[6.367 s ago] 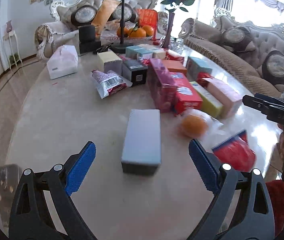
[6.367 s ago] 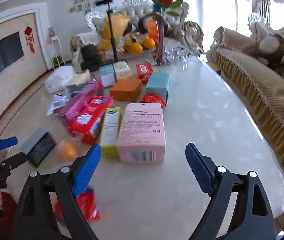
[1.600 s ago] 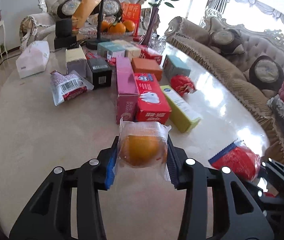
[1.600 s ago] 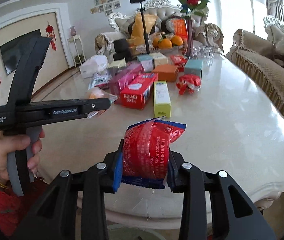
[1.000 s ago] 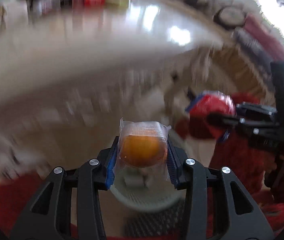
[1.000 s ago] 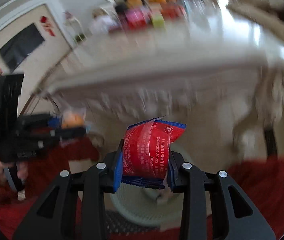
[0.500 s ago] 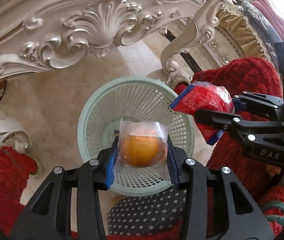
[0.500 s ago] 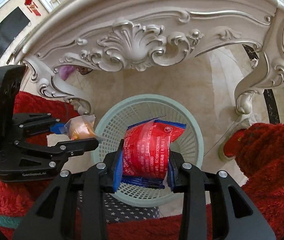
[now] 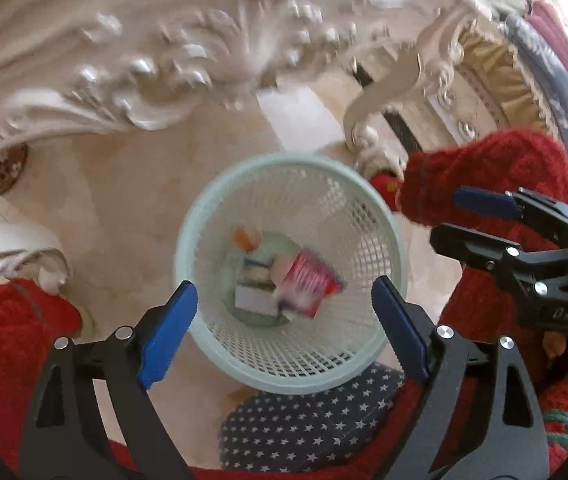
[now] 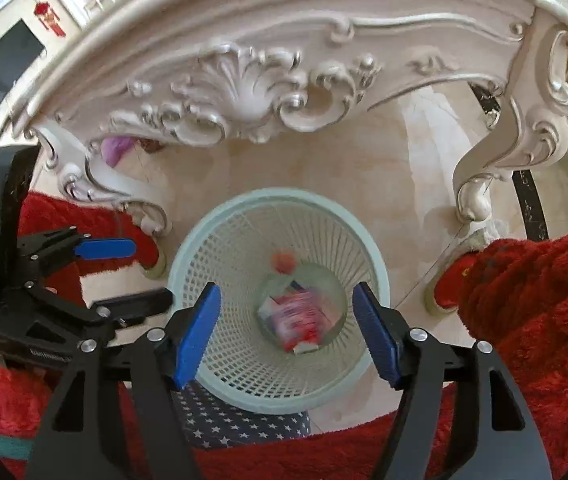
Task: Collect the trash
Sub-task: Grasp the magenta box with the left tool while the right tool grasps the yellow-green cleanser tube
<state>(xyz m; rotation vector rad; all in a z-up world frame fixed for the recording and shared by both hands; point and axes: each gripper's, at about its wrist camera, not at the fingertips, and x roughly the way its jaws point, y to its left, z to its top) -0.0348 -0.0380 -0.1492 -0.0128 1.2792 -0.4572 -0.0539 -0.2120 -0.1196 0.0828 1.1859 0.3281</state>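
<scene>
- The left tongs hang spread wide and empty directly above the pale green mesh wastebasket, so anything let go there falls straight inside rather than onto the floor.
- The right tongs are likewise wide apart with nothing between the blue pads, poised over the same wastebasket from the opposite side; in the left view the right tongs sit just beside the rim.
- The red snack packet lies blurred near the bottom of the basket, partly over some white and pale scraps; from the right camera the red snack packet appears in the basket's floor.
- The small orange wrapped item is also down inside, toward the far wall; in the right view the orange wrapped item is smeared, so whether it has settled I cannot tell.
- The basket stands on the floor just beside the carved leg at the near edge of the tabletop, close enough for a short drop from the surface above.
- My judgement: this pair of items is disposed of, and both tongs are free to go back up for more trash.
</scene>
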